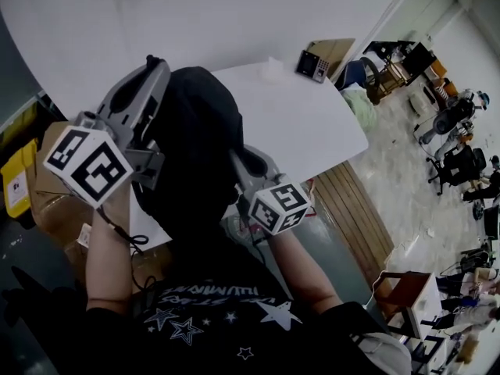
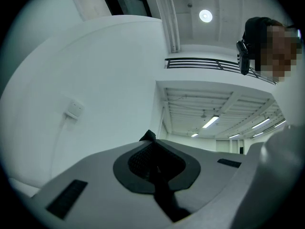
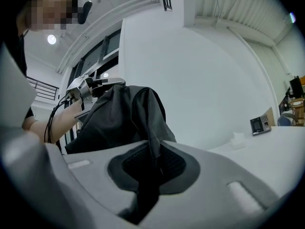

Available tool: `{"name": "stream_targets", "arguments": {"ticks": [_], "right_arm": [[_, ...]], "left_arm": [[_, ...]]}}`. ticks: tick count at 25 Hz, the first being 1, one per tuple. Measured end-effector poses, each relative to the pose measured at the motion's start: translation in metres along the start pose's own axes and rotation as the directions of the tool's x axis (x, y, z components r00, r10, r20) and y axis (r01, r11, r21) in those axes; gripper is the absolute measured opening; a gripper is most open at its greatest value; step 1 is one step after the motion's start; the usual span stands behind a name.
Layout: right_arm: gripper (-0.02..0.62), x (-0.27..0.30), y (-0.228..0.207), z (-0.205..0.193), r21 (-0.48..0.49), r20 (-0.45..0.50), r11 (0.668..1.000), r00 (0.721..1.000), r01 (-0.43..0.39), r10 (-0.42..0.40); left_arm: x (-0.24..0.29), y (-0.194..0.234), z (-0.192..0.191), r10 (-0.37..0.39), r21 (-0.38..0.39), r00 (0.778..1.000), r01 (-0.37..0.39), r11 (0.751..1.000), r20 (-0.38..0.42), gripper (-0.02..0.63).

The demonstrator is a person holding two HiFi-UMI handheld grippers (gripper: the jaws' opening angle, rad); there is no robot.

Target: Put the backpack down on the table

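Marker cubes on both grippers sat closest to the head camera, with the black backpack hung between them in the air, in front of the person's chest and over the near left edge of the white worktop. It did not look set down. The left gripper had its jaws clenched on a thin black strip of the bag; the right gripper pinched a strap, with the bag's bulk just beyond its jaws. The bag's length seemed to run away from the person. Bare worktop lay beyond and to the right, so the right hand was the nearer to it.

A small keypad device stood at the far edge. White lettering among stars on the shirt was unreadable, as was the label on a yellow object.
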State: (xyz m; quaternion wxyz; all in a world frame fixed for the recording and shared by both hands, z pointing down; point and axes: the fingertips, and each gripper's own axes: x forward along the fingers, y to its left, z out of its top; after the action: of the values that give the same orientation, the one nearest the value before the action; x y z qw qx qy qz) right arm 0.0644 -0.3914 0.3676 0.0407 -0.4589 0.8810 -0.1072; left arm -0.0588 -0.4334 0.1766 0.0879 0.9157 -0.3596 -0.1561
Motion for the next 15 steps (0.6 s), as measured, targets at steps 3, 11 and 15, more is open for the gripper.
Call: {"name": "stream_targets", "arguments": {"ticks": [3,11,15], "right_arm": [[0.034,0.002,-0.02,0.001,0.014,-0.005,1.0,1.0,-0.025,0.025],[0.035,0.004,-0.076,-0.008,0.038,-0.029,0.998,0.998,-0.051,0.052],[0.038,0.006,-0.095,-0.012,0.037,-0.051,0.998,0.997,-0.05,0.052]], "left_arm": [[0.021,-0.005,-0.008,0.01,0.025,1.0,-0.01,1.0,0.003,0.006],[0.069,-0.015,-0.042,0.002,0.037,1.0,-0.002,0.999,-0.008,0.006],[0.086,-0.015,-0.055,0.025,0.053,1.0,-0.025,0.998,0.001,0.006]]}}
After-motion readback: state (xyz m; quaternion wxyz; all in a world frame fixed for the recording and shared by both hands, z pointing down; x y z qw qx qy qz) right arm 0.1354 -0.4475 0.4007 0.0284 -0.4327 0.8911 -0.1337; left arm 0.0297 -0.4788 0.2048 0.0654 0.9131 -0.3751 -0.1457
